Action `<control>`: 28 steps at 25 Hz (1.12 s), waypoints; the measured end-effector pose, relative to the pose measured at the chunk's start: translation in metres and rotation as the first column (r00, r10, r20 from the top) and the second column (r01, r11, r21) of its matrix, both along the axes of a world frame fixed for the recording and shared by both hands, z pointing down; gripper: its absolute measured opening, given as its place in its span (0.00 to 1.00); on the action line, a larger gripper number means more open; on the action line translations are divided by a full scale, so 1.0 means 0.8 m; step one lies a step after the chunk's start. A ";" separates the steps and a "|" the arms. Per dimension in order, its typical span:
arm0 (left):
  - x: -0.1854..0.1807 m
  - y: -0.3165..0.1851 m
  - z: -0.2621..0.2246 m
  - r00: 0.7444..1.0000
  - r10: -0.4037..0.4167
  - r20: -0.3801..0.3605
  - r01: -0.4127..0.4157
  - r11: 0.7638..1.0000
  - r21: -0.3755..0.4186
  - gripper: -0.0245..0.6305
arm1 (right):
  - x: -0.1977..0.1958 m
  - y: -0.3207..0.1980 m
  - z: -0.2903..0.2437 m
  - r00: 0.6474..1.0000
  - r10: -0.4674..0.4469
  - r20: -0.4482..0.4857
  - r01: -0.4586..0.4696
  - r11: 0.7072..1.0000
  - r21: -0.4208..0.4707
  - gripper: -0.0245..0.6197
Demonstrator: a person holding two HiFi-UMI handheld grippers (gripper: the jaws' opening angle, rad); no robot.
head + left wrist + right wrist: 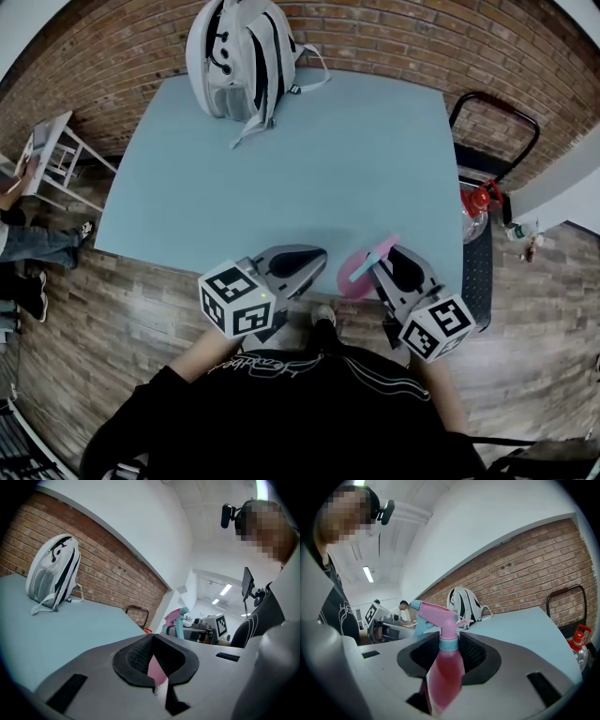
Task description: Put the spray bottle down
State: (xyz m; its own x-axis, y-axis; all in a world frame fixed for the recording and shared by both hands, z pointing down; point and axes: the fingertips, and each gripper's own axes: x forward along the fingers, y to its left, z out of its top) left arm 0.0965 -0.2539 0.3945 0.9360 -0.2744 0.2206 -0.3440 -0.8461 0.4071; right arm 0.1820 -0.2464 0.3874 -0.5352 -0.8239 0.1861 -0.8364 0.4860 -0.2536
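A pink spray bottle (356,272) with a pale blue collar and nozzle is clamped in my right gripper (386,259), tilted, over the near edge of the light blue table (309,159). In the right gripper view the bottle (445,667) fills the space between the jaws of my right gripper (445,641), its trigger head pointing left. My left gripper (317,257) hangs just left of the bottle and holds nothing. In the left gripper view the tips of my left gripper (152,644) meet. The bottle's head (177,620) shows beyond them, and a pink sliver shows through the slit.
A white backpack (242,56) with black trim stands at the table's far edge against the brick wall. Right of the table are a black metal frame (492,122) and a red-capped clear bottle (476,208). A white stool (52,155) and a person's legs (28,244) are at the left.
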 end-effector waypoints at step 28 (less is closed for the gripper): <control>0.003 -0.093 0.086 0.998 -0.047 0.036 0.052 0.987 -0.154 0.05 | -0.010 -0.159 0.091 0.975 -0.132 -0.177 0.148 0.986 0.080 0.24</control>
